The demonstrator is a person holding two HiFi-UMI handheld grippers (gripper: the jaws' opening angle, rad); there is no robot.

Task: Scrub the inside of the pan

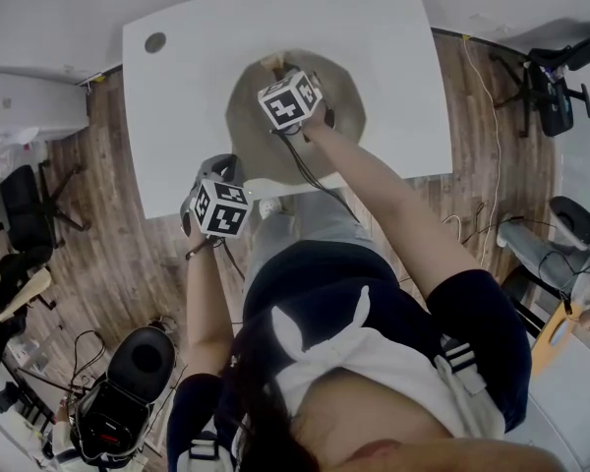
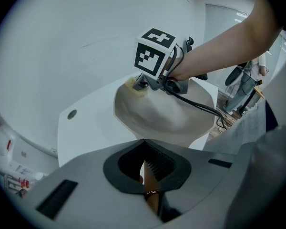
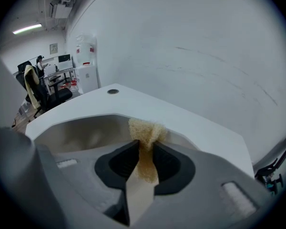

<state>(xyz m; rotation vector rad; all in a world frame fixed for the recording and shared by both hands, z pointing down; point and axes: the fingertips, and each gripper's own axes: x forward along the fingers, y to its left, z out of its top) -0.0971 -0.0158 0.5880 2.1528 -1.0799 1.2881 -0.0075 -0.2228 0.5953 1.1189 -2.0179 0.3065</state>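
Observation:
A round pan (image 1: 261, 136) with a pale tan inside lies on the white table (image 1: 177, 96). My right gripper (image 1: 278, 75) reaches into it at the far rim, shut on a yellowish sponge (image 3: 145, 131) that bulges out beyond the fingertips. In the left gripper view the same sponge (image 2: 135, 86) touches the far wall of the pan (image 2: 167, 120) under the right gripper (image 2: 142, 84). At the table's near edge, my left gripper (image 1: 219, 167) is shut on the pan's thin brown handle (image 2: 150, 187), which carries a metal ring.
A round cable hole (image 1: 155, 41) sits in the table's far left corner. Wood floor with cables surrounds the table. Office chairs (image 1: 25, 205) stand at the left and one (image 1: 556, 87) at the right. A wall rises just behind the table.

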